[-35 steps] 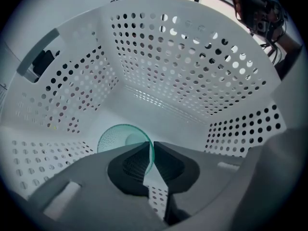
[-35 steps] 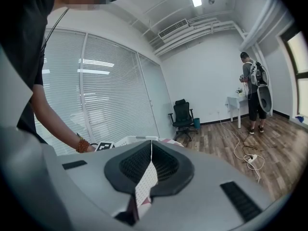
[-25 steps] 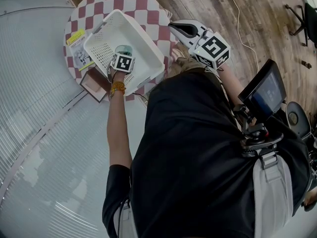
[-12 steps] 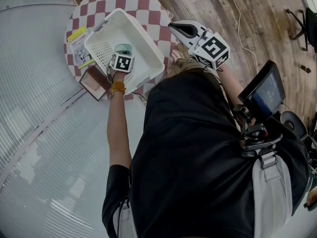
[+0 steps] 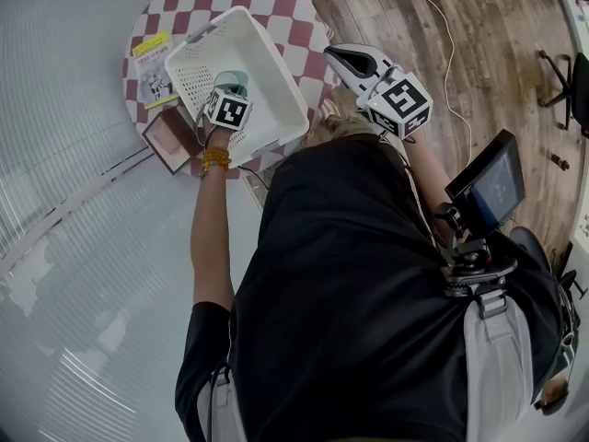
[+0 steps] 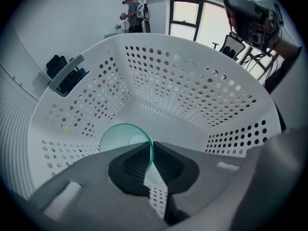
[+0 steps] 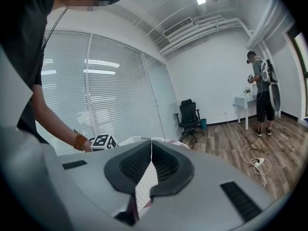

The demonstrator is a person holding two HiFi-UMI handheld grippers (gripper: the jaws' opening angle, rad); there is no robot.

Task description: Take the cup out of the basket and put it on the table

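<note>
A white perforated basket (image 5: pixel 267 63) sits on a round red-and-white checkered table (image 5: pixel 304 21). Inside it is a translucent teal cup (image 5: pixel 230 82), which in the left gripper view lies low near the basket's left wall (image 6: pixel 118 136). My left gripper (image 5: pixel 228 96) reaches down into the basket. Its jaws (image 6: pixel 150 148) are shut on the cup's thin rim. My right gripper (image 5: pixel 337 54) hovers off the table's right edge, over the wooden floor. In its own view the right gripper (image 7: pixel 151 146) is shut with nothing held.
A yellow-edged booklet (image 5: pixel 152 67) lies on the table left of the basket. A brown box (image 5: pixel 171 136) sits at the table's near-left edge. A white cable (image 5: pixel 444 26) runs over the floor. Another person (image 7: pixel 262 88) and an office chair (image 7: pixel 189 114) stand far off.
The head camera has shifted a little, so the table sits higher in view. The left gripper stays in the basket at the cup; the right gripper keeps its place beside the table.
</note>
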